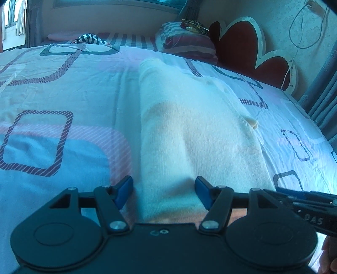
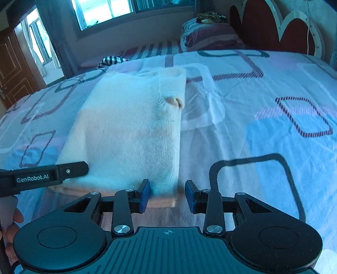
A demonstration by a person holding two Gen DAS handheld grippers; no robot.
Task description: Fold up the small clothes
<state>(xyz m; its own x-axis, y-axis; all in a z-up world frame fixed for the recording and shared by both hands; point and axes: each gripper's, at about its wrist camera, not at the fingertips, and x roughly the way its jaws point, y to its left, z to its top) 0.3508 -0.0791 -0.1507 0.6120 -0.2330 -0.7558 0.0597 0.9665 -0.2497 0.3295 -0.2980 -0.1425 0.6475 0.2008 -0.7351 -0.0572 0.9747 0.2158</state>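
A cream knitted top lies folded into a long shape on the bed. It rests on a bedsheet that is white with blue and pink patches and striped square shapes.

The left gripper is low at the near end of the top. Its blue pads are spread wide apart, one on each side of the cloth's left half. They are not squeezing it. The right gripper is at the near right corner of the top. Its jaws are also let go, with a gap between them. The left pad sits just against the cloth edge and the other is over the bare sheet.

A small flap of cloth pokes out on the right side of the top.

At the far end of the bed is a striped pillow. Behind it stands a red headboard with white curvy edges. A window is on the far wall, and a brown door is to the left.
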